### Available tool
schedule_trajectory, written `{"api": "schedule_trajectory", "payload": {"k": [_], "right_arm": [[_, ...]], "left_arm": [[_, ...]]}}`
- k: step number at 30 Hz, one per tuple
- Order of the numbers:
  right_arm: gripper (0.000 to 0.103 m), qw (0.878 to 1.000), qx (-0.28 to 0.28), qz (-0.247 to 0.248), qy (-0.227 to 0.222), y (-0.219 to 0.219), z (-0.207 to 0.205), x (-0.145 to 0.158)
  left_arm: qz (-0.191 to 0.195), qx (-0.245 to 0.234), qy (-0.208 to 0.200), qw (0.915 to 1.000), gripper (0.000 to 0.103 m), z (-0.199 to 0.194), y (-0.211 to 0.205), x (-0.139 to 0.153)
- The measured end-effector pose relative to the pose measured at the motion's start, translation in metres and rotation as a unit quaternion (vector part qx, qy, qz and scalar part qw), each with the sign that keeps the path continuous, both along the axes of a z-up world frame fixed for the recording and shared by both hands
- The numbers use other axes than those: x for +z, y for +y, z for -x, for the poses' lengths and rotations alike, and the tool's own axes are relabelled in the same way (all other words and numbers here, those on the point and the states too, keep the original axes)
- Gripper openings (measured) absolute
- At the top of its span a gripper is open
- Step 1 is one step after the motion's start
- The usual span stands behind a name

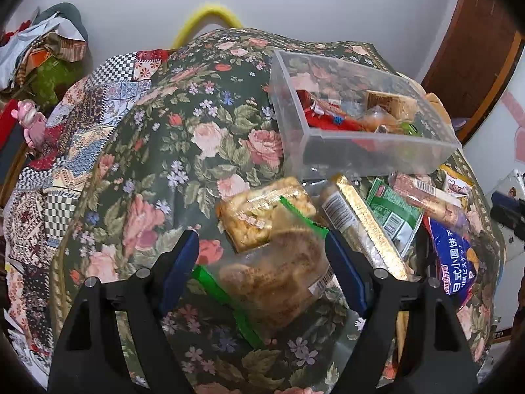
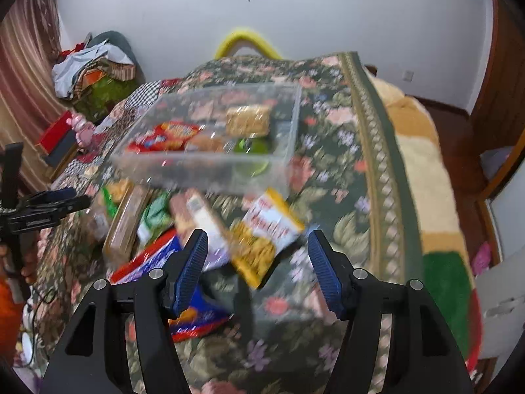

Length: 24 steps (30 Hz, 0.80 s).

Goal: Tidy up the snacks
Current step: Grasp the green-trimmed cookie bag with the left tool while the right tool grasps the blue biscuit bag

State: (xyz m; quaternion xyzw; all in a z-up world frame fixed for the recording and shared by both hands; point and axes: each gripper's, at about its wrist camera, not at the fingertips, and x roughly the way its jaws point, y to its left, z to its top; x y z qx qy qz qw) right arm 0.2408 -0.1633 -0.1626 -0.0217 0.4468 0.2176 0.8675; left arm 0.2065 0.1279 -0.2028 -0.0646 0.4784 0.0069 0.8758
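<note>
A clear plastic box (image 1: 367, 146) (image 2: 210, 167) stands on the floral tablecloth and holds several snacks, among them a red packet (image 2: 164, 136) and a cracker pack (image 2: 247, 120). A heap of loose snacks lies in front of it. My left gripper (image 1: 261, 246) is open around a clear green-edged bag of pastries (image 1: 275, 272), its fingers on either side of the bag. My right gripper (image 2: 257, 248) is open above a yellow snack packet (image 2: 265, 229); this view is motion-blurred. The left gripper (image 2: 49, 203) also shows at the left edge of the right wrist view.
Other loose packets lie in the heap: a gold-edged bar (image 1: 364, 226), a green packet (image 1: 392, 211), a blue and red biscuit bag (image 1: 454, 256) (image 2: 157, 259). A pile of clothes (image 2: 95, 65) and a pink toy (image 1: 32, 124) sit at the left. A yellow-green blanket (image 2: 436, 197) lies at the right.
</note>
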Motion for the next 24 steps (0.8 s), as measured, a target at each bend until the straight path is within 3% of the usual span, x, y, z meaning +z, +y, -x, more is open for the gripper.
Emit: {"api": "schedule_trajectory", "payload": {"k": [5,14,18,24], "right_arm": [[0.068,1.0,0.026,-0.005,0.01,0.019,0.016,-0.008],[0.075,0.998,0.065,-0.001,0.026,0.049,0.023,-0.024],[0.076,0.996,0.075,-0.001,0.044,0.053,0.023,-0.035],[0.082,0.995,0.08,-0.008,0.054,0.058,0.022,-0.043]], "left_arm": [[0.024,-0.008,0.009,0.9996,0.082,-0.004,-0.001,-0.015],[0.032,-0.042,0.032,0.9981,0.084,0.007,-0.014,-0.03],[0.018,-0.043,0.047,0.9978,0.084,0.013,-0.018,-0.044],[0.019,-0.028,0.038,0.9987,0.084,0.007,-0.017,-0.045]]}}
